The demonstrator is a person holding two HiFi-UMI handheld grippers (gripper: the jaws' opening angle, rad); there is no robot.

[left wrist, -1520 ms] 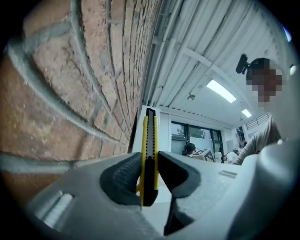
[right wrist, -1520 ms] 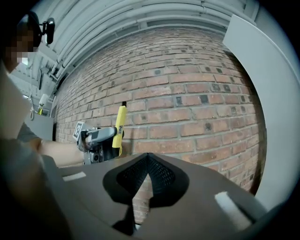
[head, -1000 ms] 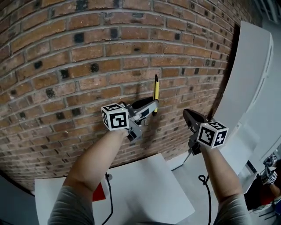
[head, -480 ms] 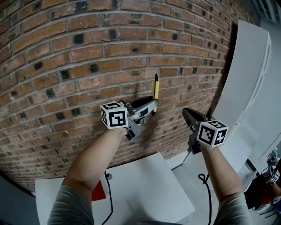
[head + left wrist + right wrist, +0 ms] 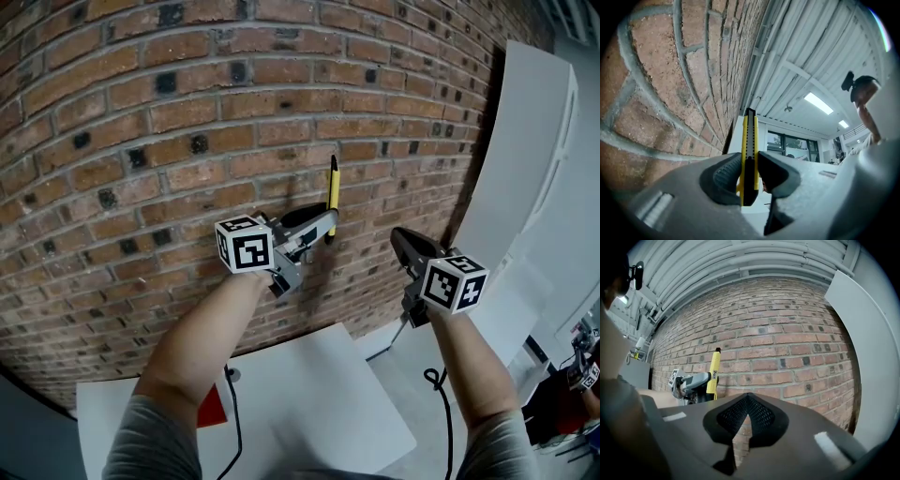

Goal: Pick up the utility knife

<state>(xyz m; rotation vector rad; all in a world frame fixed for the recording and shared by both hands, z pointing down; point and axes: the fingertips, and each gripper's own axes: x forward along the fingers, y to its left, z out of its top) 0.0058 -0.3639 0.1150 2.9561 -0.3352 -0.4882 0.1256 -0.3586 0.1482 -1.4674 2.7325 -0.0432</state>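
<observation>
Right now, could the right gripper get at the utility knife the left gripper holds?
Probably yes. Most of the utility knife stands free above the left gripper, and nothing lies between it and the right gripper, whose shut jaws would have to open first.

The yellow-and-black utility knife [image 5: 332, 194] stands upright, its lower end clamped in the left claw [image 5: 327, 231], near the brick wall [image 5: 141, 103].

Both forearms reach forward, side by side and apart, bare below grey sleeves. The left arm [image 5: 202, 347] angles inward. The left gripper [image 5: 322, 225] tilts slightly upward, jaws clamped on the knife [image 5: 332, 192] — pads pressing its flat sides near the lower end. The right gripper [image 5: 401, 241] points level, jaws closed tip to tip.
</observation>
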